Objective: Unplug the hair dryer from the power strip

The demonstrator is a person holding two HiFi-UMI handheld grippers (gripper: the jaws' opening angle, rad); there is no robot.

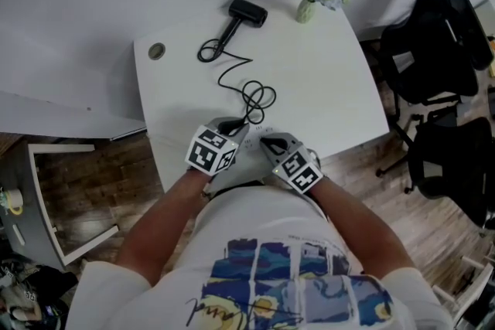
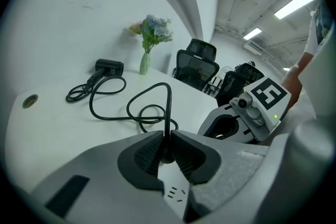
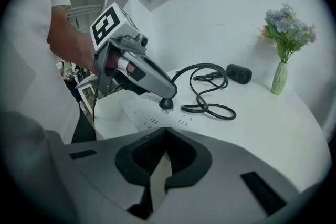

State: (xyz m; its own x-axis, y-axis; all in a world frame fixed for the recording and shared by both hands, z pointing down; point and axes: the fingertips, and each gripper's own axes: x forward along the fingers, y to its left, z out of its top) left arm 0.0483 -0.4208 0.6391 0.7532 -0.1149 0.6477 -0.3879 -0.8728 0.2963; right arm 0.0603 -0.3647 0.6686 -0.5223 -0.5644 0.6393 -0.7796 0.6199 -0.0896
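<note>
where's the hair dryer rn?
Head view: the hair dryer lies at the table's far edge, just left of the flower vase; its cord trails back to the plug between the left gripper's jaws.

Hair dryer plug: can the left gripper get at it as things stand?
Likely yes: the left gripper is shut on the plug in the power strip, and the right gripper sits beside it, not in the way.
</note>
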